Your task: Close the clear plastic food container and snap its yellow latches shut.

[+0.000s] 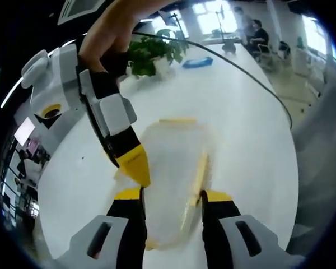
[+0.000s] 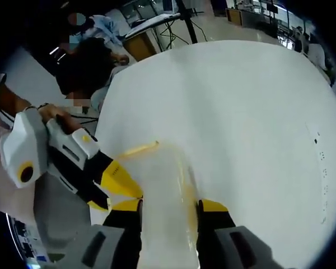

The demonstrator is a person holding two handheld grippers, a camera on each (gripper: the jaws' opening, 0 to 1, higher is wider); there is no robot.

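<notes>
Nearest in the left gripper view, the left gripper (image 1: 171,197) is seen w/ jaws spread either side of the clear plastic food container (image 1: 173,168), which lies on the white table (image 1: 241,112); the jaws stand apart and whether anything is pinched can't be told — blur hides contact. A yellow latch (image 1: 199,179) runs along the container's side by the right-hand jaw, probably the one being lined up for snapping; another yellow latch (image 1: 178,120) is seen on the far edge. The right gripper (image 1: 131,165) comes in from the left, yellow tips pointed down at the container's rim, likely to steady it or press the lid. In the right gripper view, the right gripper (image 2: 169,206) also straddles the container (image 2: 162,185), jaws apart, grip not clear; the left gripper (image 2: 120,185) is met at its side, held by a hand (image 2: 56,115). Farther off, a potted plant (image 1: 154,53), a blue object (image 1: 197,62), and seated people are visible.
</notes>
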